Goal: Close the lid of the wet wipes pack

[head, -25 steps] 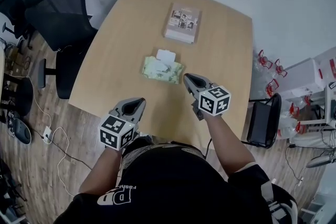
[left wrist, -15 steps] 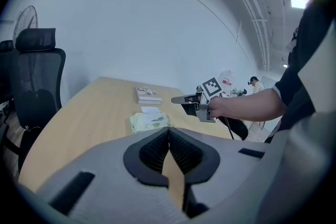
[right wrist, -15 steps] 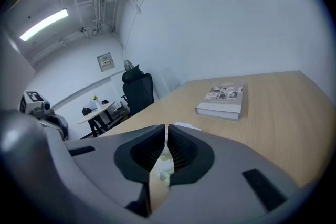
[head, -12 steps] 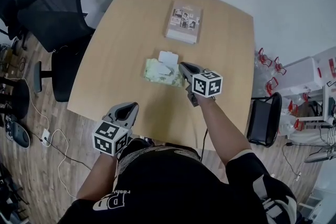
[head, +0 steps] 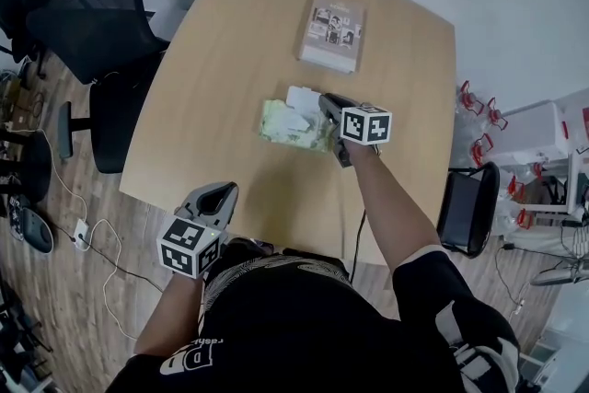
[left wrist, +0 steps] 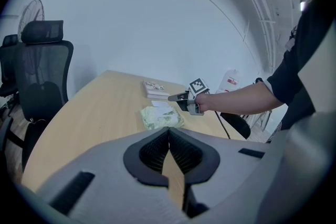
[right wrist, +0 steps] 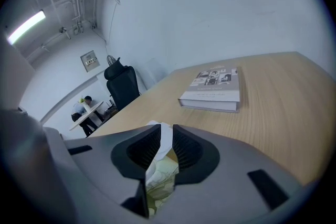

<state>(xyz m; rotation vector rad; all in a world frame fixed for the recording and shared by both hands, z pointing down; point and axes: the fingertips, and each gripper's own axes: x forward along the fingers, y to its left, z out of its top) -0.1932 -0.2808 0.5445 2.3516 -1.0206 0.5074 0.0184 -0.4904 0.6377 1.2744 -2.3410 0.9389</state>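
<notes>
A pale wooden table (head: 230,60) with rounded corners is seen from above, and its top is bare apart from two things. The wet wipes pack (head: 290,129), pale green and crumpled, is placed near the middle of the table, with its white lid (head: 302,97) laid open toward the far edge. A book (head: 331,32) is set flat near the far edge, well apart from the pack. The right gripper (head: 324,98) is held over the far right side of the pack, at the lid. Its jaws have just been opening and are parted a little, and in the right gripper view the white lid and the green pack are seen in the gap between them, though no grip on either can be made out. The left gripper (head: 221,190) is held over the near edge of the table, well apart from the pack, and its jaws are closed tip to tip with nothing between them. A plain pale wall is met beyond the far edge. A black mesh office chair (head: 87,23) is parked off the far left corner, on a wood-plank floor (head: 55,290) across which a white cable (head: 101,244) is trailed. A fan (left wrist: 32,10) is seen behind the chair in the left gripper view. A small black seat (head: 465,212) is placed off the right edge. In the right gripper view a ceiling strip light (right wrist: 26,26) and a distant person at a desk (right wrist: 84,105) are seen.
</notes>
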